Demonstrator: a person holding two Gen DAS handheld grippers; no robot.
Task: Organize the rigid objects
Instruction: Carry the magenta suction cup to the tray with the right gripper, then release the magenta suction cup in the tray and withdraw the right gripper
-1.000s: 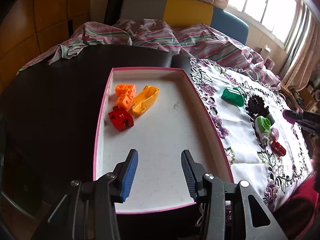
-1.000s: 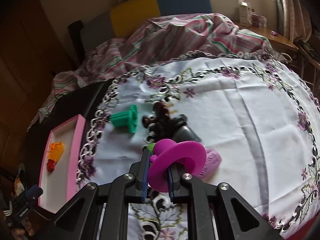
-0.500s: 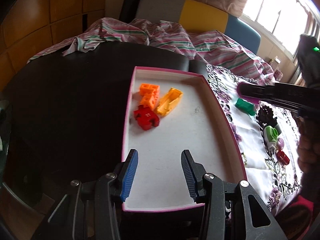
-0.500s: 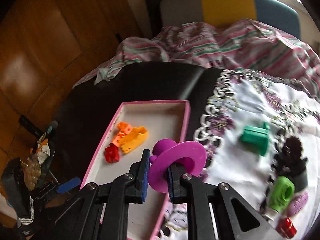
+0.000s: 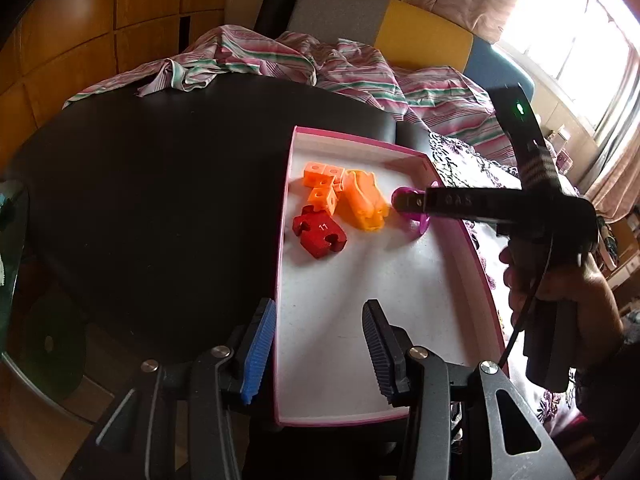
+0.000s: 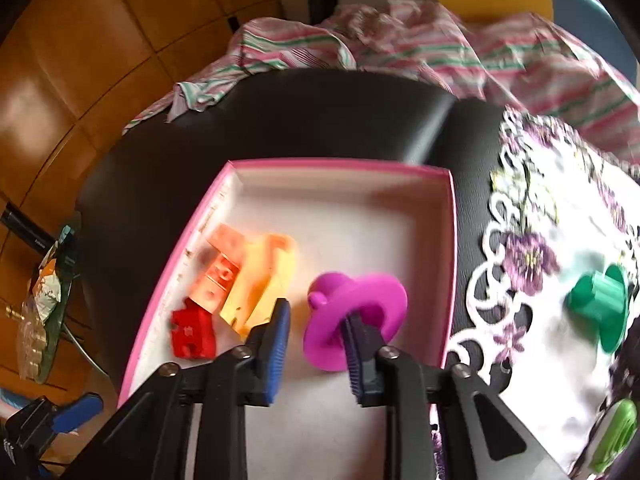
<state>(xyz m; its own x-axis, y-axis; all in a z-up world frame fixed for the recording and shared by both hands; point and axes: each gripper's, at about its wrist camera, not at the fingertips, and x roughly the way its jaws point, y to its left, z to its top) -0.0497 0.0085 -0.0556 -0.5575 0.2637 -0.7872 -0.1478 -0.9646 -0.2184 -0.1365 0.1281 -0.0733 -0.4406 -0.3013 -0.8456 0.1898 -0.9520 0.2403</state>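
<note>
The magenta plastic flanged piece [image 6: 354, 318] now lies in the pink-rimmed white tray [image 6: 340, 166], just beside the yellow-orange block [image 6: 266, 276]; a second ago it was carried over the embroidered white cloth [image 6: 560, 208]. The right gripper [image 6: 316, 342] has just been opening, its blue pads apart, the piece between them but no longer pinched. Orange cubes [image 5: 322, 182] and a red puzzle block [image 5: 319, 232] share the tray. The left gripper [image 5: 316, 354] hovers part open and empty over the tray's near end on the black table [image 5: 160, 184].

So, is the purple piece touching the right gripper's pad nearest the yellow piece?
Apart. Right wrist view shows bare tray between that pad and the purple piece, which sits between jaws that have just been opening.
</note>
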